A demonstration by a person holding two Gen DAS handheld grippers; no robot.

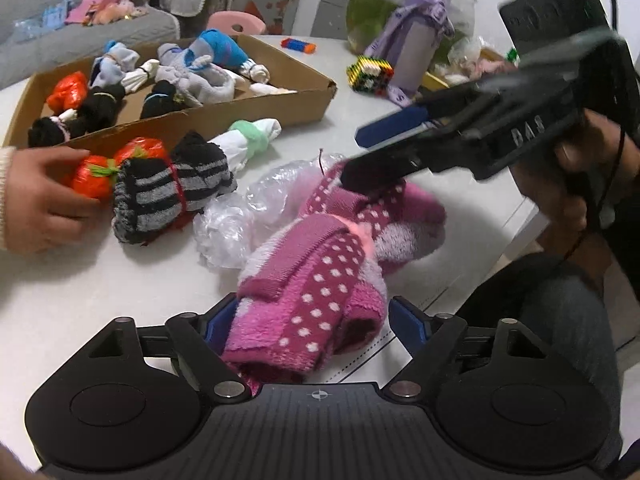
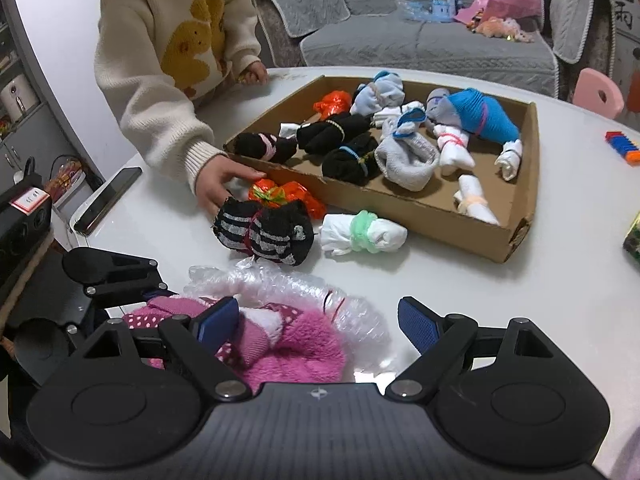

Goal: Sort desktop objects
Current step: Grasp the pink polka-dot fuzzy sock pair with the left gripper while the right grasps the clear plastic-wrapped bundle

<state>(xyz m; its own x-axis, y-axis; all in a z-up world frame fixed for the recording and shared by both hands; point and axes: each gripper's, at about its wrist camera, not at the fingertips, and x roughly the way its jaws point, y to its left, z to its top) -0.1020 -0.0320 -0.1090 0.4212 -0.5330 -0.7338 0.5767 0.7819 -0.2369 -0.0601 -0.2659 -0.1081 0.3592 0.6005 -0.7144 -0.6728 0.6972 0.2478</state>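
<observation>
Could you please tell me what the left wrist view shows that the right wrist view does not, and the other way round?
Only the left wrist view shows the purple bottle, the glass jar behind it, and the right gripper from the side, above the pink dotted socks. Only the right wrist view shows the cream sweater and the phone at the table's edge. Both show the cardboard box of rolled socks, the striped sock bundle, the bubble wrap and a small hand on the orange bundle.

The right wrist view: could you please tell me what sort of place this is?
Most likely a home living room: a grey sofa strewn with toys stands behind the white table, where a cardboard box holds bundled socks.
</observation>
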